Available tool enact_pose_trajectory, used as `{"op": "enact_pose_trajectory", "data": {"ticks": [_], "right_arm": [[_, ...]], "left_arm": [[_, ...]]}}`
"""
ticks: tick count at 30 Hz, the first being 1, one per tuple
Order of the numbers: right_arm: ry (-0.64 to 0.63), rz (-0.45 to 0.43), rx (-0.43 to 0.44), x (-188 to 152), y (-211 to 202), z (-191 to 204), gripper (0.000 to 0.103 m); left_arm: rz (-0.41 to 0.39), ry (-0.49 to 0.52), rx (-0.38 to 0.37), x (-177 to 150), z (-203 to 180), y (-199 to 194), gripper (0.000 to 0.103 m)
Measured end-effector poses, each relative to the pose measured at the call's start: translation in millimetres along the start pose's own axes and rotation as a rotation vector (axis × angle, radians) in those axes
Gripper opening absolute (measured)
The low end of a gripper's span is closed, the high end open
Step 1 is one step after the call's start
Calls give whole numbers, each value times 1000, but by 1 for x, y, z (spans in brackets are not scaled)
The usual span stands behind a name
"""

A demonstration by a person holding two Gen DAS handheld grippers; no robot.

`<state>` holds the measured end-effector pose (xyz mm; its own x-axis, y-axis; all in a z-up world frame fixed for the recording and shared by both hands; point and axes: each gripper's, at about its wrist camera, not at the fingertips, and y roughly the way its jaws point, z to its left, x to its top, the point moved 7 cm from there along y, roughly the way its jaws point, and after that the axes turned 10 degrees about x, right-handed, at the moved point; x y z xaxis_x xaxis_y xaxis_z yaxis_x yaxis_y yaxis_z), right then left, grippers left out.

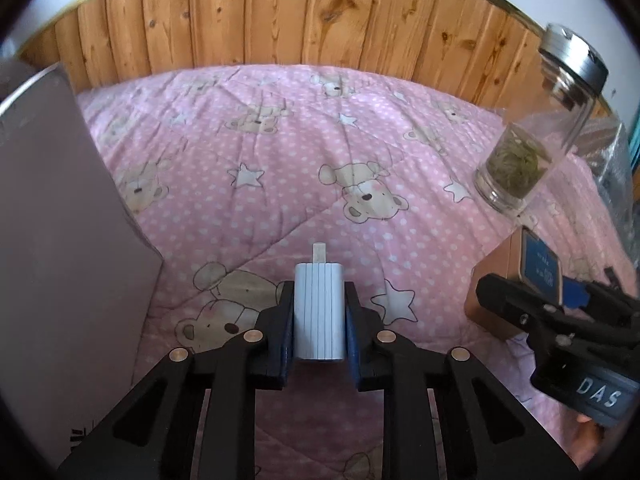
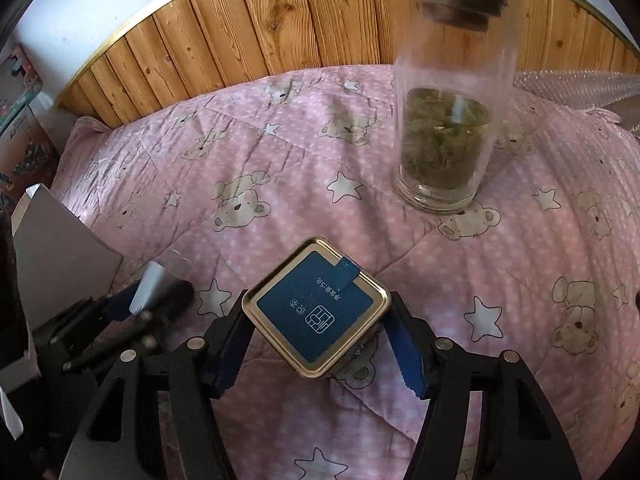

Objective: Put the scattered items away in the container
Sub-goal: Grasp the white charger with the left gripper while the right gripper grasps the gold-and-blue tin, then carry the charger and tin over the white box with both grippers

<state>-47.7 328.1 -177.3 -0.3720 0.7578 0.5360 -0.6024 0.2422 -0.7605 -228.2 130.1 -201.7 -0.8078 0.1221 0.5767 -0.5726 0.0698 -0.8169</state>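
Low centre of the left wrist view: left tongs [image 1: 319, 292] drawn narrow and clamping a pale grey ribbed plastic adapter [image 1: 319, 312], blue pads pressing on both its long sides, its flat metal prong pointing towards the top of the frame, just above the pink quilt printed with bears and stars [image 1: 280, 152].

Along the left edge: grey flat-walled box [image 1: 48, 220], close beside the adapter.

Low centre of the right wrist view: right tongs [image 2: 319, 298] spread wide around a square gold-rimmed tin with a dark blue label [image 2: 316, 304], turned corner-on, pads meeting its left and right corners; resting on the quilt or raised, impossible to tell.

Upper right: tall clear glass bottle with green leaves in the bottom and a metal cap [image 2: 444, 152], upright on the quilt, apart from the tin.

Top of both views: wooden plank wall [image 1: 280, 12].
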Motion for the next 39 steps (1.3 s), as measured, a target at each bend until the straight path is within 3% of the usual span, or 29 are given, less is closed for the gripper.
{"op": "enact_pose_trajectory", "data": {"ticks": [5, 10, 24, 39], "right_arm": [[-2, -4, -11, -5, -11, 2, 64], [32, -14, 6, -11, -28, 0, 64], [182, -63, 128, -53, -94, 21, 64], [144, -59, 172, -103, -122, 67, 64]], "left_arm": [[49, -54, -50, -4, 3, -6, 22], [52, -40, -65, -10, -6, -23, 22], [22, 11, -109, -40, 0, -117, 21], [-39, 31, -76, -74, 34, -191, 22]]}}
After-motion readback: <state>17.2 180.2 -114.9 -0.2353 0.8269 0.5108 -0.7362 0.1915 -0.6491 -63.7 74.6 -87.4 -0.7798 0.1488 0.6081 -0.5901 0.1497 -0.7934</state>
